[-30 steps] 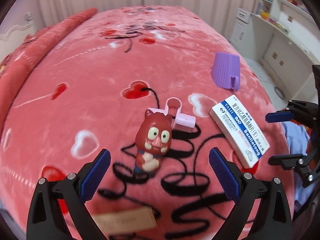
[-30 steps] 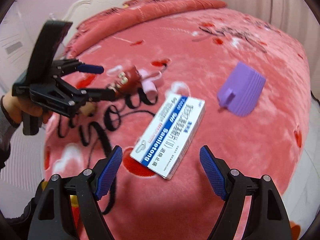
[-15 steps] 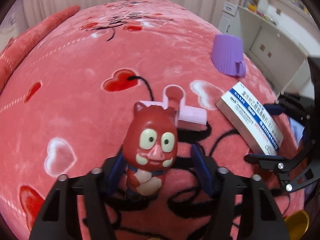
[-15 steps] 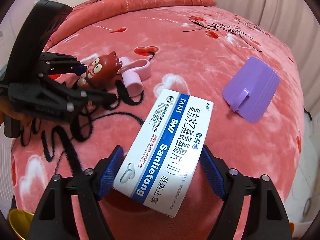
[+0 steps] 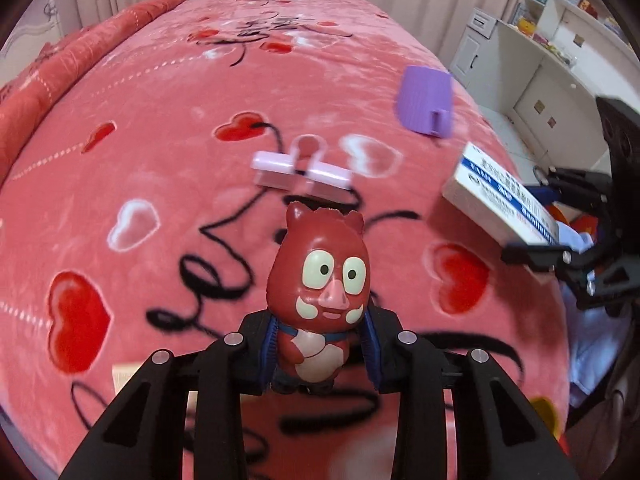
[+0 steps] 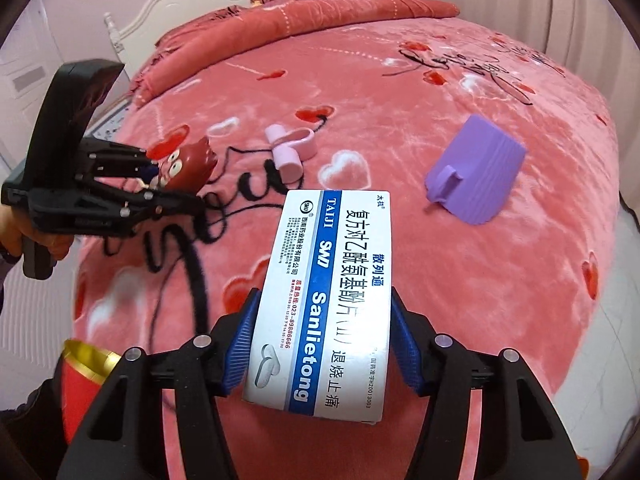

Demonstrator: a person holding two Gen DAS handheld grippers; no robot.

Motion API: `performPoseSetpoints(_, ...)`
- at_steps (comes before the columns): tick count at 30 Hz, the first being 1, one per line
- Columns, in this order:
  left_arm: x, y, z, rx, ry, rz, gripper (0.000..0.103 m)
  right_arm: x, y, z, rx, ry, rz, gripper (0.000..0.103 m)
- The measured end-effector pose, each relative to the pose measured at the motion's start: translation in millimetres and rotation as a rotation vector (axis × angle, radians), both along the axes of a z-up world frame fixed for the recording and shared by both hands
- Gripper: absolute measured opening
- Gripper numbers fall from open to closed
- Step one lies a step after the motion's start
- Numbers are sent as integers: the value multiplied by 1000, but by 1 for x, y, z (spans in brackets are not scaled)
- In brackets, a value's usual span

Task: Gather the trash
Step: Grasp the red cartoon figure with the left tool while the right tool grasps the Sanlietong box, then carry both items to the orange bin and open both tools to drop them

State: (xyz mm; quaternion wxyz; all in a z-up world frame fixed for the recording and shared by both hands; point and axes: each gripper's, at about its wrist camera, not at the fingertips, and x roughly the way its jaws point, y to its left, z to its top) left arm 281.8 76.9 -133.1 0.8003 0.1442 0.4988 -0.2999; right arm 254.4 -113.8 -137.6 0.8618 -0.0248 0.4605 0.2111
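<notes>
My left gripper [image 5: 319,354] is shut on a red-brown pig figurine [image 5: 320,284] and holds it upright above the pink heart-print bed blanket [image 5: 160,120]. It also shows in the right wrist view [image 6: 188,162]. My right gripper [image 6: 322,344] is shut on a white and blue medicine box [image 6: 328,292], lifted off the blanket; the box also shows at the right of the left wrist view [image 5: 502,206]. A pink clip [image 5: 300,170] and a purple ribbed piece [image 5: 426,106] lie on the blanket beyond both grippers.
A red bin with a gold rim [image 6: 86,364] stands off the bed's near edge at lower left. White cabinets and shelves [image 5: 540,60] stand to the right of the bed. A white headboard [image 6: 224,4] is at the far end.
Both grippers closed on their objects and lifted them: the left took the pig figurine, the right took the medicine box off the blanket.
</notes>
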Motion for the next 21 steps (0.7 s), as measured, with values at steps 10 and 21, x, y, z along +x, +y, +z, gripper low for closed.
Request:
performPoseSetpoints(10, -70, -43, 47, 21, -44, -36, 37, -53, -19, 46, 33, -49, 100, 60)
performPoseSetpoints(21, -138, -91, 74, 47, -79, -69, 37, -119, -63, 76, 71, -88, 141, 60)
